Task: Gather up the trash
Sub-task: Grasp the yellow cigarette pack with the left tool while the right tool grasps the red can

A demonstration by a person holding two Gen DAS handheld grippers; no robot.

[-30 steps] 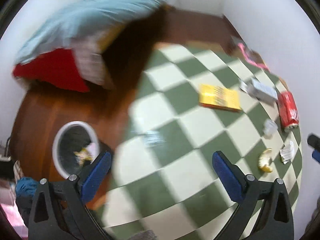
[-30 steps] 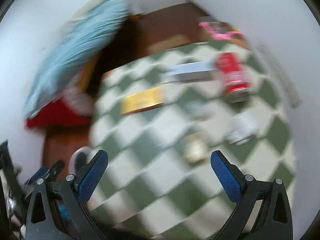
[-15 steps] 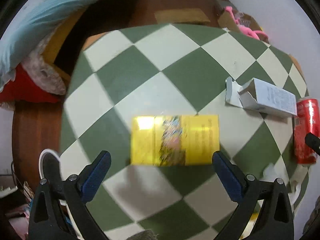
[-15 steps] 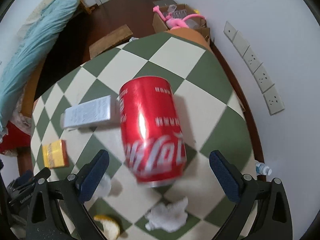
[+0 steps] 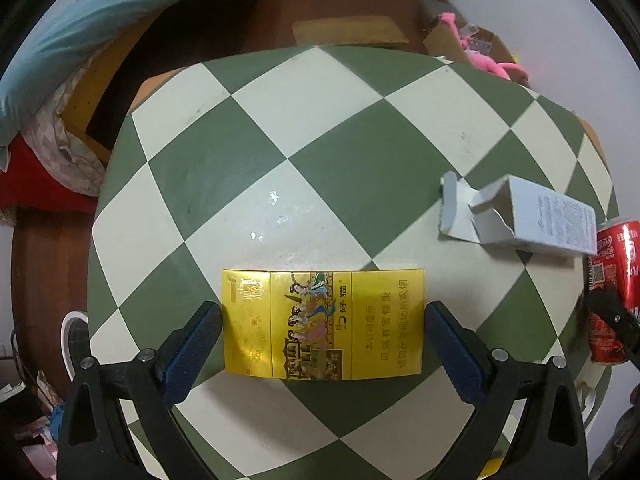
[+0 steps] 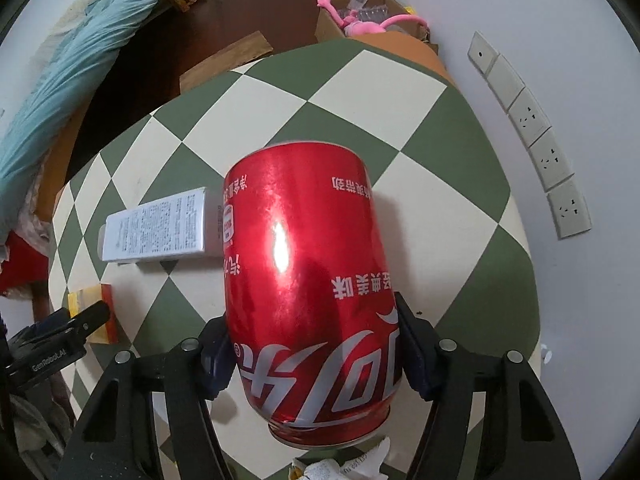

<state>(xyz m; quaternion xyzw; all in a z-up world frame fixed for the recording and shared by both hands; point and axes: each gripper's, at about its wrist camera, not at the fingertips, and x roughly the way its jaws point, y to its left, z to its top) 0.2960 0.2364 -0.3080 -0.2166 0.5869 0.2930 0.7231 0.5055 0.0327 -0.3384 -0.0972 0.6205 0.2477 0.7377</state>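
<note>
Grippers both point steeply down at the green-and-cream chequered counter point(image 5: 328, 128). Low in the left wrist view, the left gripper point(image 5: 323, 338) stands spread wide with the flat yellow cigarette packet point(image 5: 323, 324) lying on the counter between its blue pads; the pads sit just beside the packet's short ends, and whether they touch it cannot be told. To the right of that frame lies an opened white cardboard box point(image 5: 532, 216), and at the far right edge the red soda can point(image 5: 614, 288) with a black finger of the other gripper in front of it. In the right wrist view, the right gripper point(image 6: 312, 354) has just been closing, and its pads now press both sides of the red can point(image 6: 308, 280), which lies on its side low in the middle of the frame. Crumpled white paper point(image 6: 352, 466) shows at the bottom edge.
</note>
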